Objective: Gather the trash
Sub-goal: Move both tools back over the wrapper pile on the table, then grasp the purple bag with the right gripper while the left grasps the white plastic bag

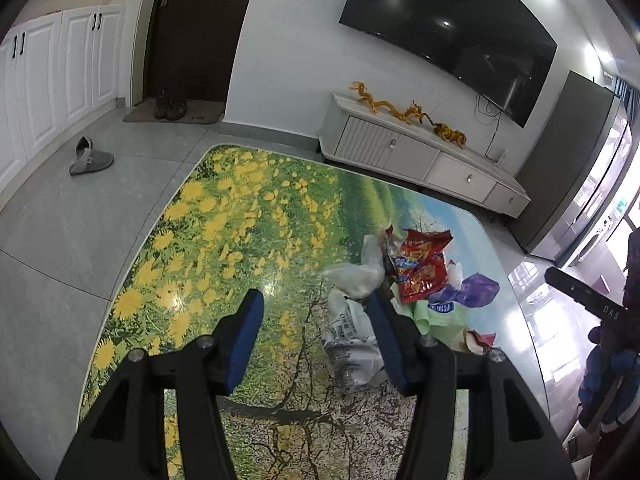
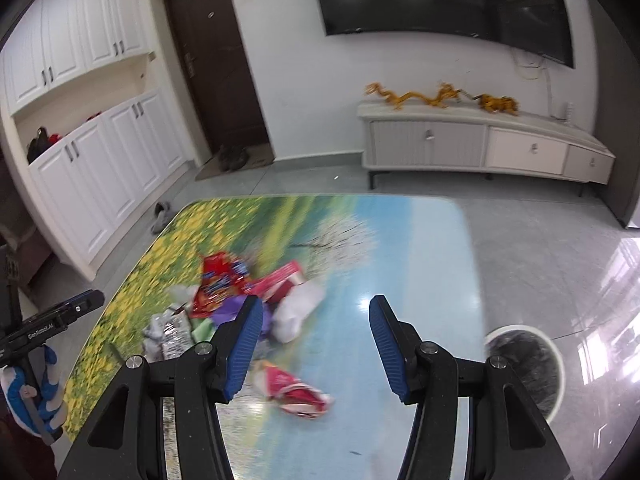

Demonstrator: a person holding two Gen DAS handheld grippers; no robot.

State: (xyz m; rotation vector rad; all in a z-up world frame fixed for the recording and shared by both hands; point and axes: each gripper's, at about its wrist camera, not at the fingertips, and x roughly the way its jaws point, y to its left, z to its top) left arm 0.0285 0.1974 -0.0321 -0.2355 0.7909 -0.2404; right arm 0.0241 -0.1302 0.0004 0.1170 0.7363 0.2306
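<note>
A loose heap of trash (image 1: 404, 288) lies on the printed surface (image 1: 224, 232), toward its right side as seen from the left wrist. On top is a crumpled red snack bag (image 1: 420, 268). Around it sit a clear plastic bag (image 1: 356, 276), a purple wrapper (image 1: 476, 290), a pale green sheet (image 1: 432, 320) and a white printed bag (image 1: 352, 344). In the right wrist view the heap is blurred, and a small red wrapper (image 2: 294, 394) lies apart from it, nearer the camera, with a red box (image 2: 280, 280) at the heap's far edge.

All of it looks light, thin and crinkly. It would likely slide on the glossy top and crush easily. A raised fold or crumpled edge seems the best place to pinch, since flat film offers little to grip.

The left tongs (image 1: 316, 308) are spread wide and hold nothing; their right finger sits against the heap's near edge. The right tongs (image 2: 316, 316) are also spread and empty, hovering above the bare blue part of the surface, with the small red wrapper between and below their fingers.

A round bin (image 2: 528, 364) with a dark liner stands on the floor just beside the surface's right edge. Beyond are a white TV cabinet (image 2: 480, 144) and a wall-mounted TV (image 2: 440, 0).
</note>
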